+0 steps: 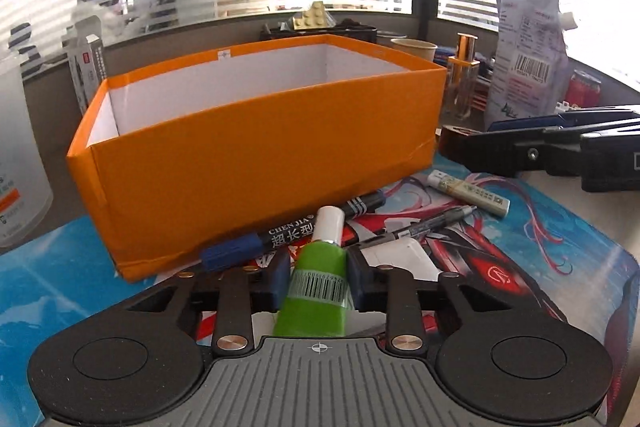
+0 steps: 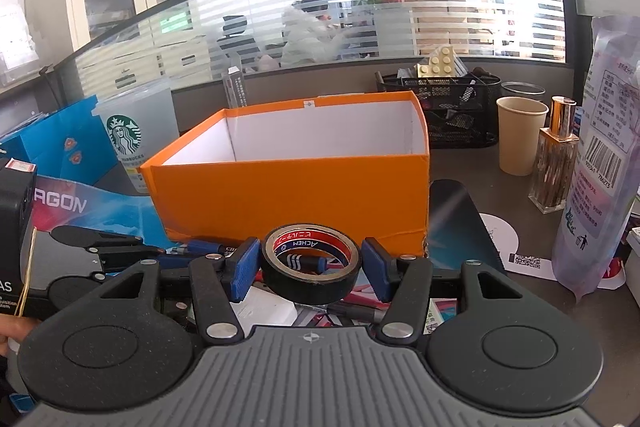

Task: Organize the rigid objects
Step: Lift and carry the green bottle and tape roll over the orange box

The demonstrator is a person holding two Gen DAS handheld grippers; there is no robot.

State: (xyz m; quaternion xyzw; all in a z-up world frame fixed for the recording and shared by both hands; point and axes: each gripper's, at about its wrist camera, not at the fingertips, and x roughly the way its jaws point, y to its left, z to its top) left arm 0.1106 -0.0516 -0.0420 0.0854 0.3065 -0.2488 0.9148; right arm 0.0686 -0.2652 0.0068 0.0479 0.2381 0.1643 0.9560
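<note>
Left gripper (image 1: 318,281): I have its blue pads pressed against both sides of the green tube, clamped on it.
Green tube (image 1: 316,291): white cap pointing away from me toward the box, barcode band around the middle, lying between my left fingers low over the mat.
Right gripper (image 2: 310,269): I hold the black tape roll in it, the two blue pads touching the roll's outer wall on either side.
Black tape roll (image 2: 312,273): tilted slightly, hole facing up, red and blue label inside the core; carried in front of the box's near wall.
Orange box (image 1: 256,155): open top, white inside; I see nothing in the part of the interior that shows. It stands on the mat just beyond both grippers.
Printed mat (image 1: 520,243): blue and red artwork, under the box and loose items.
Blue-capped marker (image 1: 288,235): lying along the foot of the box.
Slim pen (image 1: 432,223): beside the marker, on the mat.
White stick (image 1: 468,193): near the box's right corner.
Paper cup (image 2: 520,135): right of the box, near a gold-capped glass bottle (image 2: 556,163).
</note>
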